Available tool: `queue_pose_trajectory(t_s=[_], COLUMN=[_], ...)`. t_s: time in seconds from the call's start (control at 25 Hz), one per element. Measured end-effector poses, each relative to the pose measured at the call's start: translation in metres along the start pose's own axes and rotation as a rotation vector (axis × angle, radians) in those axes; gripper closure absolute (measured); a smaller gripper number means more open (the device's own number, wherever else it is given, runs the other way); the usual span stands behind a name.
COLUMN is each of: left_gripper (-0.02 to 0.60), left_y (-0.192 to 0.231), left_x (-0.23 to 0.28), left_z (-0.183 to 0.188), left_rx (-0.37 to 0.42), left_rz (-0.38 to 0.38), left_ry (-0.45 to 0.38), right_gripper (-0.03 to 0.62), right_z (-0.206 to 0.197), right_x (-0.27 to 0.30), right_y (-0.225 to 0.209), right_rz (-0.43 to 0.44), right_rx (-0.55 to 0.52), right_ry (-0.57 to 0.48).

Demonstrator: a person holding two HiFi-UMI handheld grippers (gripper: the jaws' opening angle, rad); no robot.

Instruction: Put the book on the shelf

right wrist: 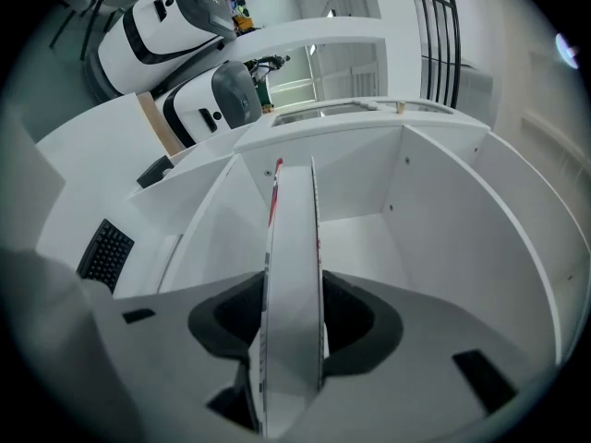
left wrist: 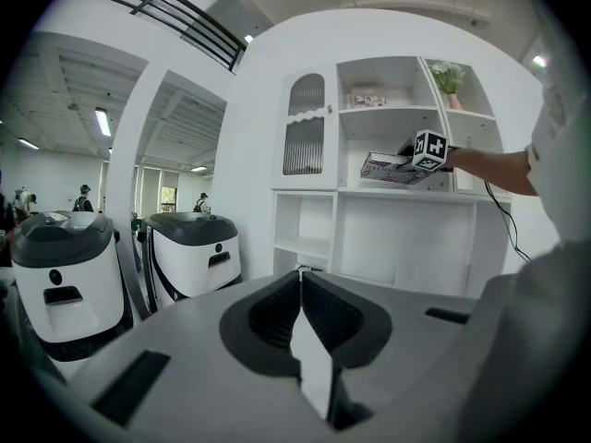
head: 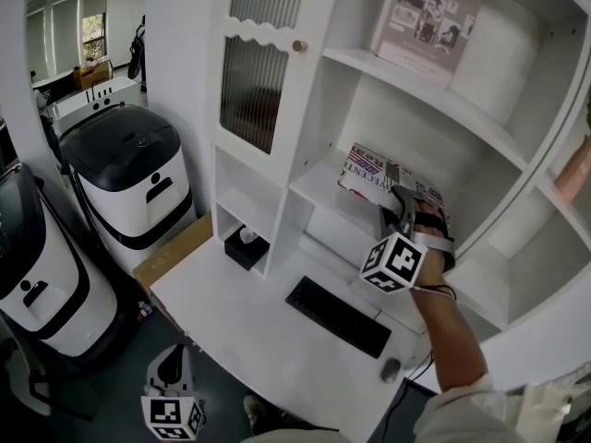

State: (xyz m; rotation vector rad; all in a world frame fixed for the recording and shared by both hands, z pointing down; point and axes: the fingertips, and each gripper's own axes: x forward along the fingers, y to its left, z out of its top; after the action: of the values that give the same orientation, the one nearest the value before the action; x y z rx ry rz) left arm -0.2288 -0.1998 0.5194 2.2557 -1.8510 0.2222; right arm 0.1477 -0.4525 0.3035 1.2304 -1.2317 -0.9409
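The book [head: 369, 174], white with red and dark print on its cover, lies flat and hangs just over the middle shelf board [head: 312, 188] of the white wall unit. My right gripper [head: 399, 203] is shut on its near edge. The right gripper view shows the book [right wrist: 294, 266] edge-on between the pads, pointing into the white shelf compartment [right wrist: 379, 238]. From the left gripper view the book [left wrist: 385, 167] is seen held out at shelf height. My left gripper [head: 172, 369] hangs low beside the desk, its jaws together with nothing held [left wrist: 300, 293].
Another book [head: 427, 15] leans on the upper shelf. A ribbed glass door [head: 254, 72] is at the left. On the desk lie a black keyboard [head: 337, 317], a mouse [head: 391, 369] and a black tissue box [head: 246, 245]. White-and-black machines [head: 134, 183] stand at left.
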Motion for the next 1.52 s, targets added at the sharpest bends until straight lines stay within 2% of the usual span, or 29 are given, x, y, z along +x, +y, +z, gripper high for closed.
queue_pose_trajectory(t_s=[0.72, 1.52], left_gripper=[0.569, 0.569], left_y=[0.0, 0.002], left_x=[0.012, 0.013], left_z=[-0.005, -0.013], left_rx=[-0.008, -0.017], left_rz=[0.012, 0.032], left_ry=[0.02, 0.028], right_gripper=[0.418, 0.411], right_z=[-0.016, -0.016], right_x=[0.035, 0.043], right_y=[0.033, 0.04], right_rz=[0.142, 0.16], right_rx=[-0.028, -0.055], right_ry=[0.086, 0.154])
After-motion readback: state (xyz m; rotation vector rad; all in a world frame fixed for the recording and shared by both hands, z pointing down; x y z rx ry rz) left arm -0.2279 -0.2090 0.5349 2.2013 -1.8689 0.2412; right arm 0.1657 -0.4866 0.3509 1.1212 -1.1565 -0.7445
